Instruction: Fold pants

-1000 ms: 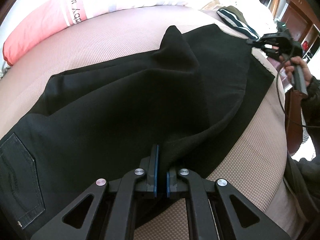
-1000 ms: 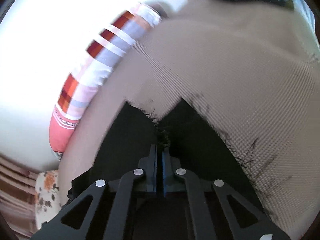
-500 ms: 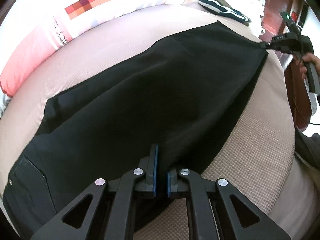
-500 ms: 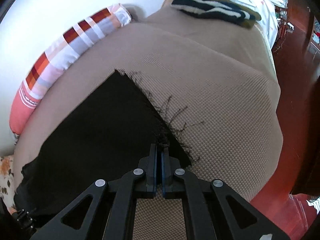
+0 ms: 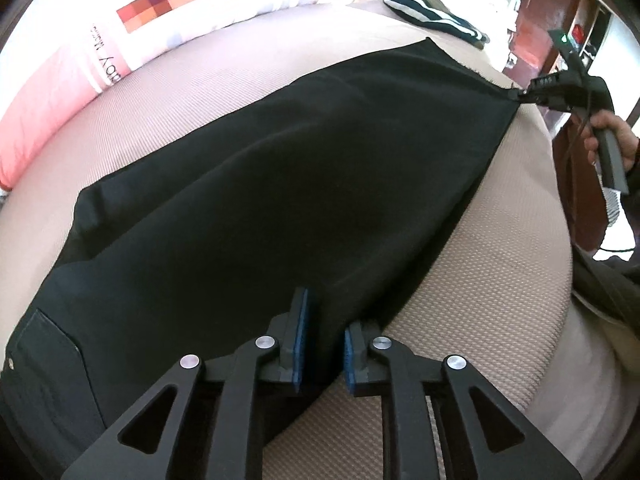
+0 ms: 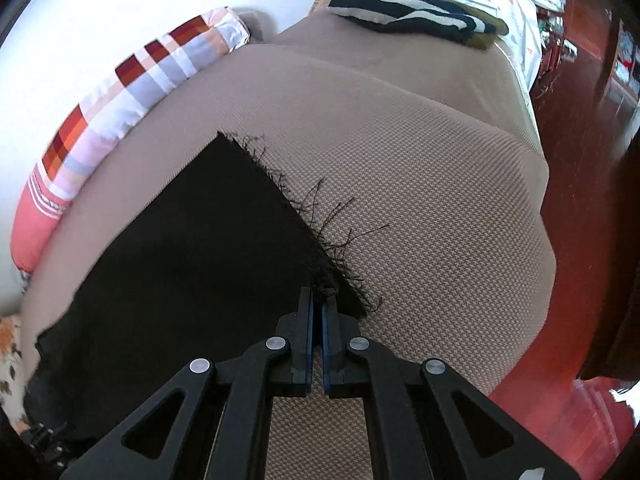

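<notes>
Two grips flatten the pants [image 5: 280, 168]: my right gripper [image 6: 319, 304] pinches the hem—left gripper [image 5: 323, 322] fingers slightly parted around the edge.

Matt black cloth pants [image 5: 280, 184]; beige woven-textured mattress [image 6: 420, 184].

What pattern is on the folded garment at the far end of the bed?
Navy and white stripes on the folded striped garment, with olive fabric beneath; clearest in the right wrist view.
</notes>
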A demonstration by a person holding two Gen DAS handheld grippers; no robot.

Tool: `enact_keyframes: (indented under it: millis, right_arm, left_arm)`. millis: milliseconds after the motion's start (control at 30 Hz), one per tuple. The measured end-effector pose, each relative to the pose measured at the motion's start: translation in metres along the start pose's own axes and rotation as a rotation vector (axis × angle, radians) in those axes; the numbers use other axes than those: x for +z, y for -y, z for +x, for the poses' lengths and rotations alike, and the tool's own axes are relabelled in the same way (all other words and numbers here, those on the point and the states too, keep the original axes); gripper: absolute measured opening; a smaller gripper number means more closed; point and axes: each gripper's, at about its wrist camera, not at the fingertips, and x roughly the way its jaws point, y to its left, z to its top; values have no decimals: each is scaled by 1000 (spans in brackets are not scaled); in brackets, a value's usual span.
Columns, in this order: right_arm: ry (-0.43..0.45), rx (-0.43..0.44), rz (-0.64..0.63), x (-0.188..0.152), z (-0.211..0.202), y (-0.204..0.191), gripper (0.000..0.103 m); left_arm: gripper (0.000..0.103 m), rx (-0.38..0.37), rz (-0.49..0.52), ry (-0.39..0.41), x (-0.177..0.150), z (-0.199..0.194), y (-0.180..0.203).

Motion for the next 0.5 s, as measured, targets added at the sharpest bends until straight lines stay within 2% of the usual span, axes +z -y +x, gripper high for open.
enact_keyframes:
  millis: [100,133,167,233,300,400,467,500]
  right_arm:
    - [0,-35,-25,-1,4,-4,2]
    - [0,-45,-19,0,4,-4,5]
    - [-8,-46,-20,0,3,-4,12]
    - [-22,-77,-35,2,-3,-5,22]
    - [-14,-88,-43,5,-13,-4,23]
    - [25,-121,-74,14,-31,-10,23]
    - [50,-126,-122,21,-41,-25,23]
    - [55,-95,-156,26,-45,-40,23]
  left_arm:
    - [19,-27,-16,6,-2,1,-3]
    - [20,-46,-35,3,-2,0,-5]
    - [23,-74,-56,0,-2,-2,-8]
    - [32,-159,-118,8,1,-10,-19]
    - [50,-227,-168,56,3,-25,-31]
    - [54,-236,-209,178,7,-50,-51]
    - [55,-192,-258,236,8,-60,-68]
    - [55,-149,-303,264,9,-63,-81]
